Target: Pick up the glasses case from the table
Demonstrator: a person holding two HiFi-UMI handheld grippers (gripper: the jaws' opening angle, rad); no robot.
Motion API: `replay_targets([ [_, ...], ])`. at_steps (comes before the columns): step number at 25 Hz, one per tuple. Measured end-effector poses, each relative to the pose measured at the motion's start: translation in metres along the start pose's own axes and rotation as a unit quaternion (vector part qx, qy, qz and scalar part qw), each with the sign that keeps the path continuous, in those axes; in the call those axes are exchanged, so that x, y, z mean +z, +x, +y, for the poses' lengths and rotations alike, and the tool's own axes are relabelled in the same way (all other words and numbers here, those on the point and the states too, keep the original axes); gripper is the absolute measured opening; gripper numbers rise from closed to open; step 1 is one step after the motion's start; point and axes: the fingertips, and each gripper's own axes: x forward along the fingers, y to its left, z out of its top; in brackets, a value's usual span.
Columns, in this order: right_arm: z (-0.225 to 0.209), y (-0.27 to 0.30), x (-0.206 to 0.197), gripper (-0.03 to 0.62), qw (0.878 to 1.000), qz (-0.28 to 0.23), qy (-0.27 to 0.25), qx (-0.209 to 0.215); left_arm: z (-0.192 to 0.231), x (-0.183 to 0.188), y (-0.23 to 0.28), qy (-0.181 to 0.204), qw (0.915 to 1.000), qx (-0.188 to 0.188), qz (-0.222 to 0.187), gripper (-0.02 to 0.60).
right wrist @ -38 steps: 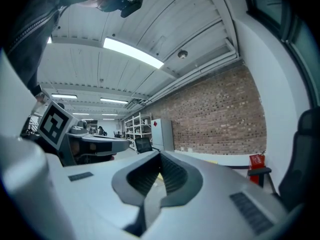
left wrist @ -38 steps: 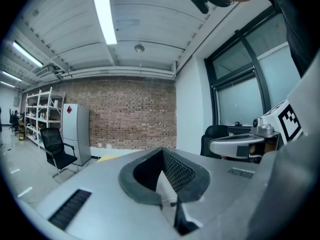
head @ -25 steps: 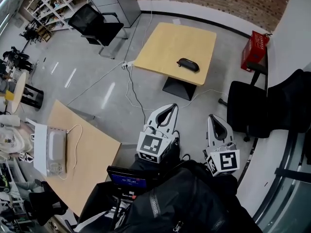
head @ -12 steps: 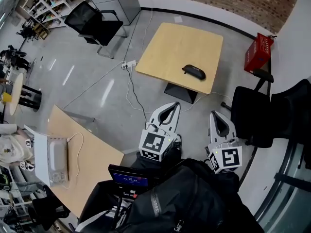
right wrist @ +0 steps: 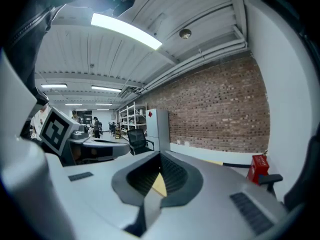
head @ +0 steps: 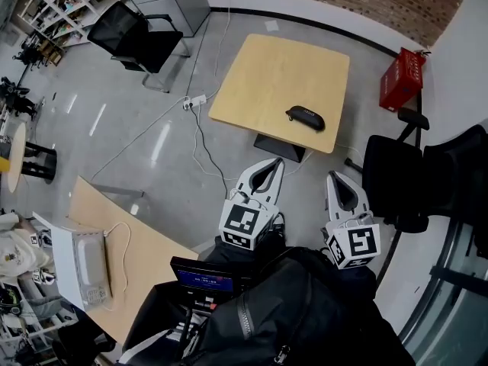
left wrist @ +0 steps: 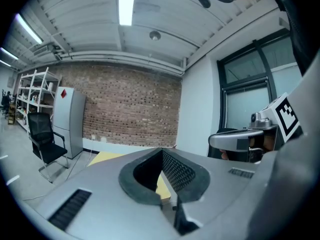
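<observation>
Closer to the table (head: 278, 67) than a second ago, with it and the case (head: 305, 117) now lower in the head view; an approach on foot, judged well short of any reach. Nearest, at 6 o'clock, a black jacket (head: 282, 311) covering both hands and arms. Just beyond, left gripper (head: 269, 166) at 6 and right gripper (head: 340, 180) at 5 o'clock, side by side, aimed ahead toward 12. Both with fingers (right wrist: 172, 176) pressed tip to tip, gripping nothing; to be opened before any grab. Farther out, across the floor (head: 152, 174), case lying on the table near its 5 o'clock edge, well apart from both grippers, roughly at 12 o'clock from them. Absent from both gripper views, with only a yellow sliver of table showing through the finger loops. Too small here to tell lid from hinge side. Table base mostly hidden under the top; chair (head: 396, 178) at 3 o'clock partly cut off behind the right gripper.
</observation>
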Motion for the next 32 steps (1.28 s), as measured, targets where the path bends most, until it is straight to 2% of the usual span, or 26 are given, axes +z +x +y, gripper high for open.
replay_targets([
  [6, 0.002, 0.021, 0.001, 0.005, 1.0, 0.011, 0.0, -0.001, 0.02, -0.008, 0.011, -0.015, 0.9998, -0.004, 0.01, -0.002],
  [15, -0.011, 0.039, -0.007, 0.005, 0.999, 0.031, 0.024, -0.001, 0.028, -0.021, 0.029, -0.028, 0.9993, -0.01, 0.025, -0.002],
  [26, -0.057, 0.092, -0.017, 0.005, 0.997, 0.065, 0.035, 0.027, 0.051, -0.013, 0.081, -0.019, 0.9986, 0.029, 0.039, -0.002],
  [32, -0.114, 0.12, -0.027, 0.005, 0.995, 0.074, 0.059, 0.022, 0.051, -0.008, 0.141, -0.018, 0.9981, 0.027, 0.052, -0.002],
])
